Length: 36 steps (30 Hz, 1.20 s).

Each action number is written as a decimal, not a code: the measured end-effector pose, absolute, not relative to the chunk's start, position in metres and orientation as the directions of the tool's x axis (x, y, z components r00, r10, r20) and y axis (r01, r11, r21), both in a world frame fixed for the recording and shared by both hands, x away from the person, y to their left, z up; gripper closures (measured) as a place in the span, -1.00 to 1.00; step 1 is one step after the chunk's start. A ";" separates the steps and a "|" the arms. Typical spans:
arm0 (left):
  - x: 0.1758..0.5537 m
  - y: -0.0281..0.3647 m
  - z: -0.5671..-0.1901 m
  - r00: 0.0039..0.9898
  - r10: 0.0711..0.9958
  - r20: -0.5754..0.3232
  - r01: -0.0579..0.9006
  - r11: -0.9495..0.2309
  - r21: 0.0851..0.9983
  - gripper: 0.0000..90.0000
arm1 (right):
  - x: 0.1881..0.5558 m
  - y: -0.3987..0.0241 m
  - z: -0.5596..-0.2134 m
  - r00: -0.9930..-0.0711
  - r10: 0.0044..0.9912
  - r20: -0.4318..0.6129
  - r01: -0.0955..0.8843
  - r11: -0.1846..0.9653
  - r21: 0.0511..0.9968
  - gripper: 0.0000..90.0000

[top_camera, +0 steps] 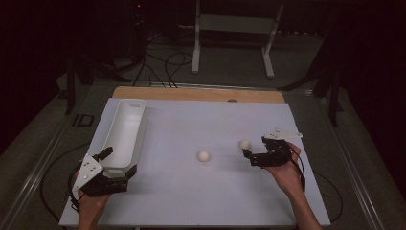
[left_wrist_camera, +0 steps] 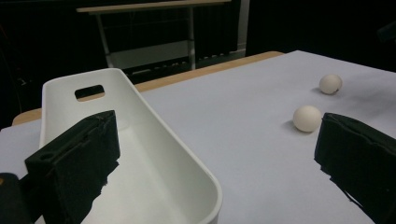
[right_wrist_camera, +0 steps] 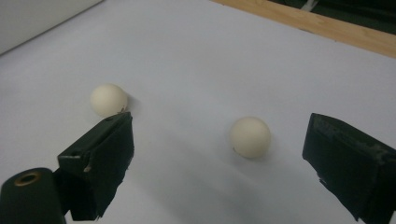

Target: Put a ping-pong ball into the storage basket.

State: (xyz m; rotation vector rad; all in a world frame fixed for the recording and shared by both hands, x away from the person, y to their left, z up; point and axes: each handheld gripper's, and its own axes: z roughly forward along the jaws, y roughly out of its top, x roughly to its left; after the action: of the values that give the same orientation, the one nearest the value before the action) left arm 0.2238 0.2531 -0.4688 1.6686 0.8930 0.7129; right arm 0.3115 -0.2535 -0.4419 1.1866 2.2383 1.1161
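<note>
In the left gripper view, the white bin [left_wrist_camera: 140, 140] runs off the bottom edge, its near end hidden behind the left jaw. The right gripper view cuts both jaws at the bottom edge (the right one also at the frame's right side). The high view's upper corners are too dark to read.

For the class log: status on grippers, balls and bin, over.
Left gripper open, straddling bin wall. Right gripper open, near ball between jaws, ungripped. Second ball loose. Nothing blocking.
</note>
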 end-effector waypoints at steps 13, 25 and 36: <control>0.224 0.253 -0.469 0.542 0.840 0.019 0.202 -0.152 0.967 -0.98 | 0.321 -0.249 -0.437 -0.573 0.819 0.018 0.542 0.362 0.759 -0.81; 0.224 0.253 -0.470 0.544 0.839 0.018 0.202 -0.152 0.968 -0.98 | 0.333 -0.248 -0.434 -0.566 0.824 -0.004 0.566 0.392 0.725 -0.81; 0.224 0.254 -0.472 0.542 0.840 0.016 0.204 -0.150 0.967 -0.98 | 0.342 -0.248 -0.436 -0.568 0.823 0.000 0.600 0.414 0.685 -0.81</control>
State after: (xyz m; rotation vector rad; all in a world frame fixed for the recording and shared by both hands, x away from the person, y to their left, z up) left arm 0.2243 0.2536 -0.4722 1.6620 0.8925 0.7097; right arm 0.3421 -0.2475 -0.4356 1.2278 2.3373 0.9258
